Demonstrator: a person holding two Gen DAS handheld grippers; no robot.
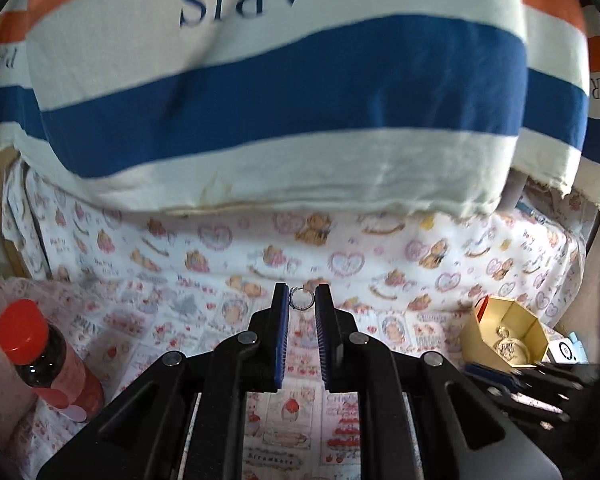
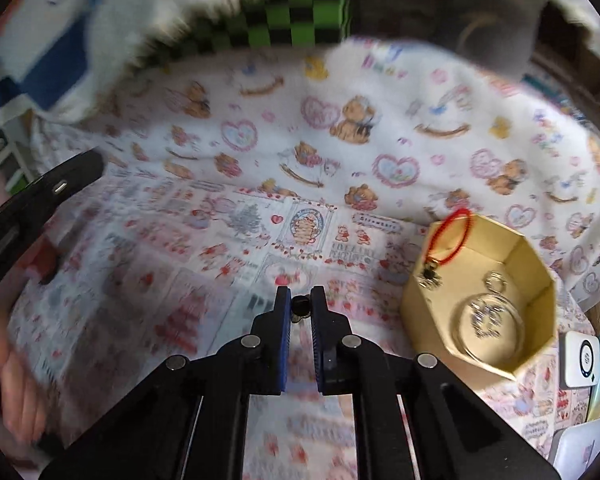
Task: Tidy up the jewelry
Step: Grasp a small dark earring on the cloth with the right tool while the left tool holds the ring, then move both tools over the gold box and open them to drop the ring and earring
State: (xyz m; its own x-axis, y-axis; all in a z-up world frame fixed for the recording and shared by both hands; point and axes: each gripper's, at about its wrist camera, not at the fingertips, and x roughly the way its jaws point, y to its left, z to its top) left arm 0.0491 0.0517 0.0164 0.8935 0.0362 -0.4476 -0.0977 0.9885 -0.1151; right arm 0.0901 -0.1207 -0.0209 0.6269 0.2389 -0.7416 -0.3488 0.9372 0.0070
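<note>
**Both grippers loaded: ring in the left, dark bead piece in the right**

The left gripper has its blue-padded fingers closed to a narrow gap and clamped on a small silver ring, which sits upright between the fingertips with its opening facing the camera. Ahead of these fingers lies the patterned cloth printed with bears and hearts, and beyond that the person's striped cream, blue and orange shirt fills the upper view. Far to the left of the fingers stands a dark glass bottle with a red cap. To the right of the fingers sits the gold octagonal cardboard box, open at the top.

The right gripper also has its fingers drawn close, gripping a small black rounded jewelry piece between the tips; its exact type cannot be told because of blur. To the right of these fingers the gold octagonal box rests on the cloth. A red cord bracelet hangs over the box's far-left rim, with a small metal charm dangling against the outer wall. Inside the box lie a round clear-lidded case holding sparkling jewelry and a small silver ring-like piece beyond it. Well to the left of the fingers, the other gripper's black body enters the view.
</note>
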